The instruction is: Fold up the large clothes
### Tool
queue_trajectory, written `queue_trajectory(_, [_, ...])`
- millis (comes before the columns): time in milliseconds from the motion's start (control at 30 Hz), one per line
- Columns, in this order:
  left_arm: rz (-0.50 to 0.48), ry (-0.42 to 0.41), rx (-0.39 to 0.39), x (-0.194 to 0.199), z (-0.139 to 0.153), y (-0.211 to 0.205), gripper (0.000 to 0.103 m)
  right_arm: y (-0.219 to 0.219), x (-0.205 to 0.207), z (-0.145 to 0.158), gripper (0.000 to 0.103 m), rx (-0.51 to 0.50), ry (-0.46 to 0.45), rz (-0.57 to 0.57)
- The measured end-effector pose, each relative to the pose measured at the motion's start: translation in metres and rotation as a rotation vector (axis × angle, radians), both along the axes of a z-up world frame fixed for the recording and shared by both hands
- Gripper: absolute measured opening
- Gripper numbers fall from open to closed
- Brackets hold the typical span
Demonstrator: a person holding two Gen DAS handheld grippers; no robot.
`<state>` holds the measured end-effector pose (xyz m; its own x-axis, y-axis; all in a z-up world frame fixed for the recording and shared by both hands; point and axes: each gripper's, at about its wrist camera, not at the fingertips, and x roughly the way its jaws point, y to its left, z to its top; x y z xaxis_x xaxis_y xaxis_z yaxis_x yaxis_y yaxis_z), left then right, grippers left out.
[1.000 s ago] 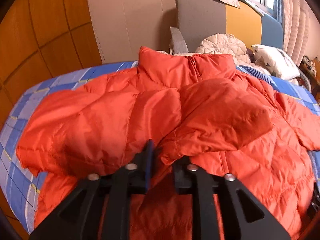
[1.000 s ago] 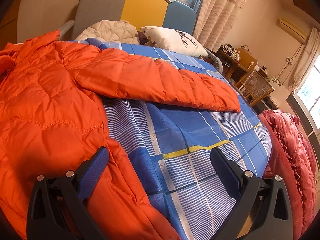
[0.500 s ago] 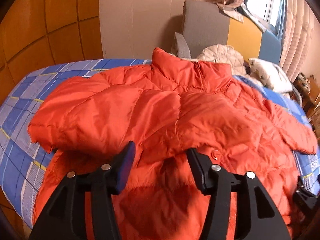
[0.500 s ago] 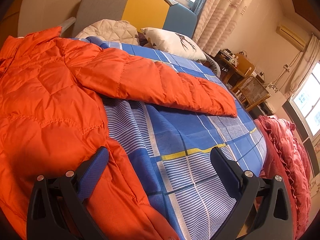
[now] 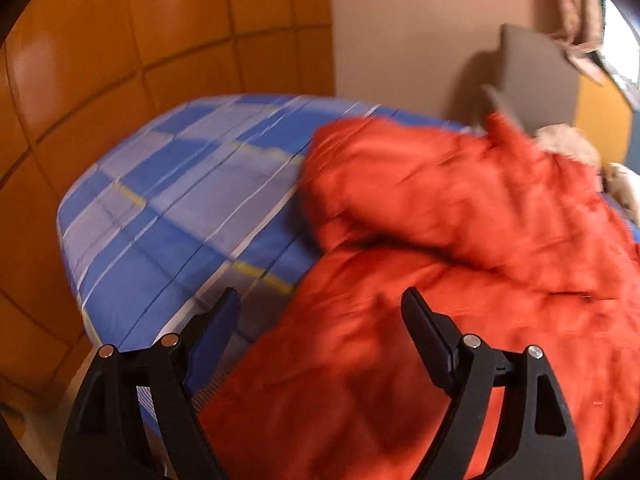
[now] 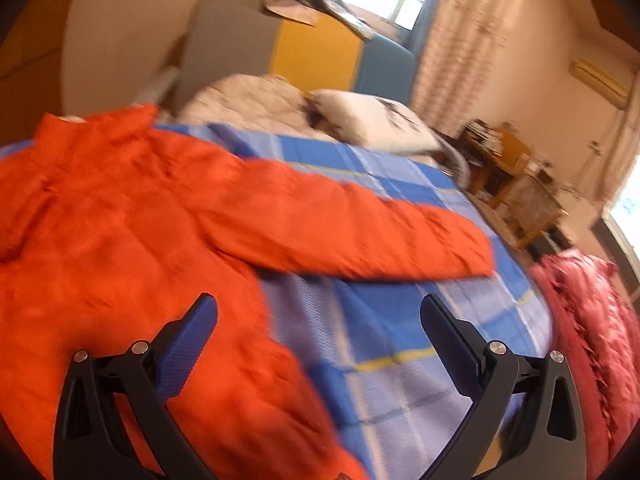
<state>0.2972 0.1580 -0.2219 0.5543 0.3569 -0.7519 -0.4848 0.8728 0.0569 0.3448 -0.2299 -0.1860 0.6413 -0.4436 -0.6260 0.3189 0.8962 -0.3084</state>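
Bed [image 5: 168, 200] with a blue plaid sheet fills most of both views, blurred in each. Orange puffer jacket [image 5: 460, 280] lies spread on it — right half of the left wrist view, left half and centre of the right wrist view [image 6: 120, 220]. In the left wrist view one sleeve [image 5: 400, 184] is folded over the jacket body, its cuff end toward centre frame. In the right wrist view the other sleeve [image 6: 352, 232] stretches flat across the sheet toward the right, cuff near the bed's far edge. Red ruffled bedding [image 6: 592, 340] bunches at the lower right of that view; a white pillow [image 6: 372, 120] and a beige quilted item [image 6: 248, 100] sit at upper centre by the headboard [image 6: 300, 48]. Left gripper [image 5: 320, 312], bottom of frame — jaws opening, nothing pinched, jacket hem and sheet showing beyond the gap. Right gripper [image 6: 320, 320] — jaws wide apart, empty, above the jacket's edge and bare sheet.
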Motion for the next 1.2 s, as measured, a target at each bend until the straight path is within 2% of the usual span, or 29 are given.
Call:
queue_trajectory(167, [0.0,0.036,0.046,0.018,-0.021,0.005,0.08,0.053,0.034,0.004,0.1,0.093,0.037,0.228])
queue_trajectory(233, [-0.006,0.036,0.091,0.025,-0.024,0.002,0.079,0.071,0.046,0.004,0.091,0.158,0.055,0.298])
queue_trajectory(267, [-0.002,0.035,0.108,0.024,-0.024,-0.001,0.078,0.08,0.053,0.004,0.082,0.201,0.07,0.329])
queue_trajectory(300, [0.008,0.032,0.118,0.023,-0.025,-0.001,0.076,0.087,0.06,0.004,0.079,0.239,0.084,0.351])
queue_trajectory(433, [0.071,0.019,0.136,0.011,-0.023,0.006,0.064,0.112,0.075,0.005,0.079,0.343,0.088,0.431])
queue_trajectory(567, [0.143,0.014,0.112,-0.004,-0.026,0.02,0.063,0.129,0.093,-0.004,0.079,0.424,0.132,0.464])
queue_trajectory(633, [0.171,0.02,0.13,-0.007,-0.03,0.024,0.064,0.131,0.103,-0.015,0.079,0.487,0.168,0.448])
queue_trajectory(667, [0.178,0.024,0.14,-0.008,-0.032,0.025,0.064,0.131,0.107,-0.021,0.074,0.515,0.184,0.436])
queue_trajectory(700, [0.183,0.026,0.148,-0.01,-0.033,0.023,0.064,0.132,0.111,-0.026,0.06,0.532,0.198,0.431])
queue_trajectory(733, [0.186,0.029,0.158,-0.01,-0.034,0.023,0.064,0.133,0.115,-0.033,0.053,0.568,0.221,0.438])
queue_trajectory(767, [0.187,0.033,0.174,-0.009,-0.034,0.021,0.064,0.135,0.117,-0.037,0.031,0.609,0.232,0.461])
queue_trajectory(800, [0.187,0.041,0.193,-0.008,-0.035,0.019,0.065,0.134,0.118,-0.039,0.016,0.631,0.234,0.479])
queue_trajectory(967, [0.19,0.051,0.223,-0.006,-0.035,0.015,0.065,0.129,0.115,-0.022,0.006,0.5,0.147,0.443])
queue_trajectory(1200, [0.191,0.072,0.22,-0.003,-0.039,0.012,0.068,0.103,0.131,-0.039,0.006,0.507,0.165,0.383])
